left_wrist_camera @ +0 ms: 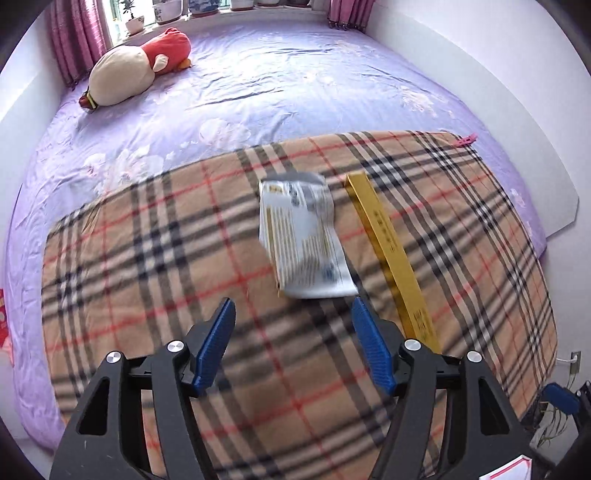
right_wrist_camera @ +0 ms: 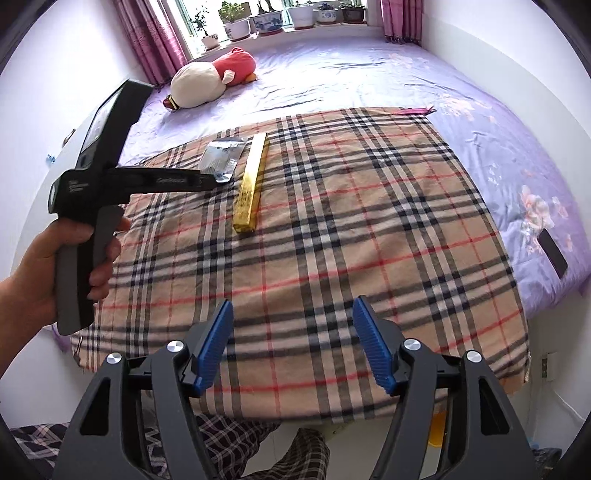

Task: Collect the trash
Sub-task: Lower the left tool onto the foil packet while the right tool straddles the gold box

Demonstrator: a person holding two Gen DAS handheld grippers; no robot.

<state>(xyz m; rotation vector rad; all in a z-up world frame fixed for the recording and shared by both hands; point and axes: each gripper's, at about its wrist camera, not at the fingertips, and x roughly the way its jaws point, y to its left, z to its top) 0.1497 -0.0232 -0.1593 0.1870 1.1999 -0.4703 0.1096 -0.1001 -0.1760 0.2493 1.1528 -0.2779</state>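
Plaid blanket [right_wrist_camera: 332, 221] covers the near half of the bed, over a purple floral sheet [right_wrist_camera: 351, 74]. A red and cream plush toy [right_wrist_camera: 210, 79] lies up at 11 o'clock by the window. Potted plants [right_wrist_camera: 280, 16] line the sill at 12, pink curtains [right_wrist_camera: 155, 40] on either side. A dark phone [right_wrist_camera: 552, 253] sits on the sheet around 3 o'clock.
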